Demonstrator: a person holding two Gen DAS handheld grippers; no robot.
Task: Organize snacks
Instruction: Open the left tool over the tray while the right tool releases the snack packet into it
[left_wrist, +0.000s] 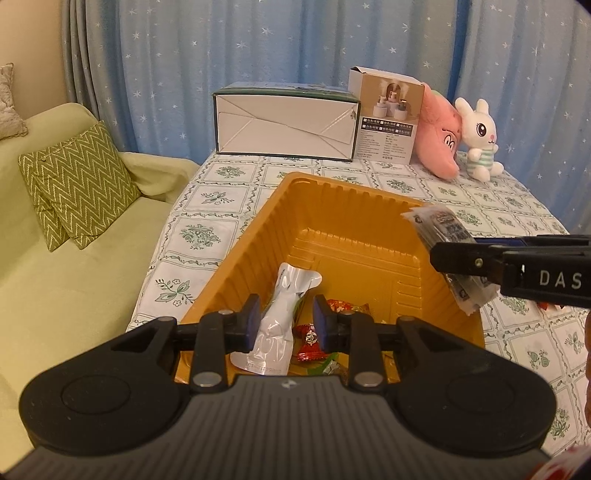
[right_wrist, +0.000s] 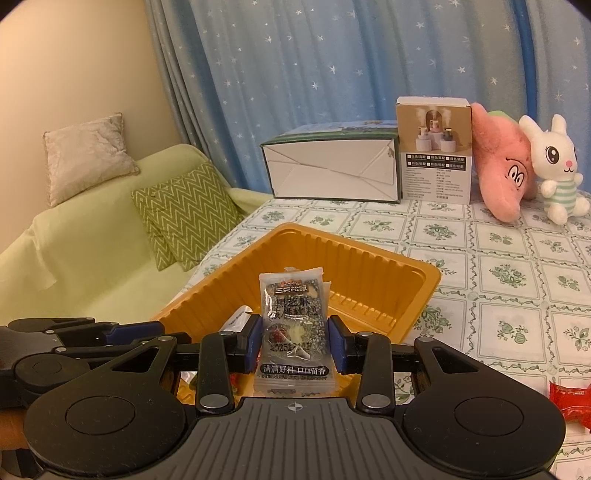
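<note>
2 hand-held grippers work over an orange plastic tray (left_wrist: 258, 236) set on a table covered with a green-and-white floral cloth (right_wrist: 517, 266). The left gripper (left_wrist: 284, 325) hangs over the near end of the tray with its blue-padded jaws slightly apart; a silver foil snack packet (left_wrist: 275, 332) stands between them, its lower end down in the tray, and the right pad is clear of it, so the jaws are not clamped on it. Several red-wrapped candies (left_wrist: 310, 338) lie on the tray floor beside the packet. The right gripper (right_wrist: 294, 345) is closed on a clear sesame-cake packet (right_wrist: 293, 325) printed with dark lettering, pinching it upright by both side edges above the tray's near right rim. Another red snack wrapper (right_wrist: 567, 402) lies on the cloth to the right, outside the tray. At the table's far edge stand a long white box (left_wrist: 286, 125), a smaller humidifier carton (left_wrist: 388, 114), a pink plush toy (left_wrist: 439, 144) and a white plush rabbit (left_wrist: 478, 138), against a blue star-print curtain (left_wrist: 258, 44). A pale green sofa (left_wrist: 74, 277) with a zigzag cushion (left_wrist: 77, 177) sits at left.
</note>
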